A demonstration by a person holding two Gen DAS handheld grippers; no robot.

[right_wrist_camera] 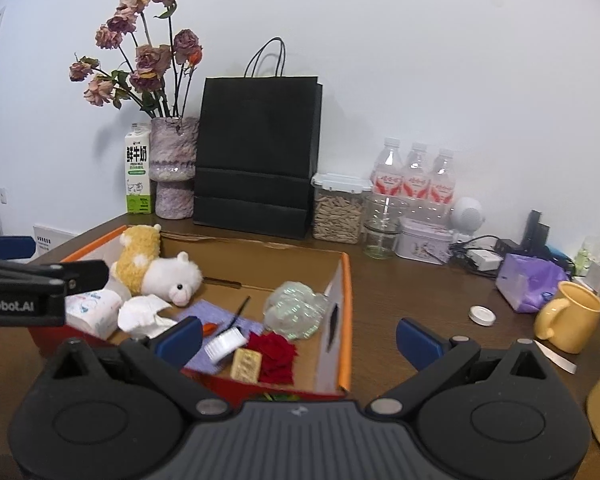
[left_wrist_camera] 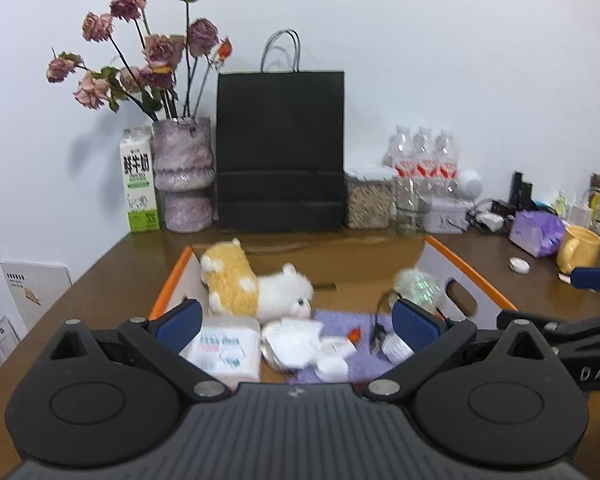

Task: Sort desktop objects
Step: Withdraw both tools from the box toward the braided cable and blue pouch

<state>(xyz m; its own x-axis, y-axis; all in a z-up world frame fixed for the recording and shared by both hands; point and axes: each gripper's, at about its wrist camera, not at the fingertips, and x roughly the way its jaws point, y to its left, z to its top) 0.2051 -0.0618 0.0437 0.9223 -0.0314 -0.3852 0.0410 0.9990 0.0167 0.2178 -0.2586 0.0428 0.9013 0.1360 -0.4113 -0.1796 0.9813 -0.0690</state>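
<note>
Cardboard box holding plush toy; both grippers spread apart, empty; nearby yellow mug risks toppling if clipped.

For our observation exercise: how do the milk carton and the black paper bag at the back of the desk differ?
The milk carton is white and green with printed text; the black paper bag is plain black. The carton is narrow and shorter; the bag is wider, taller and has loop handles. The carton stands left of the vase, the bag right. Both stand upright against the wall.
</note>
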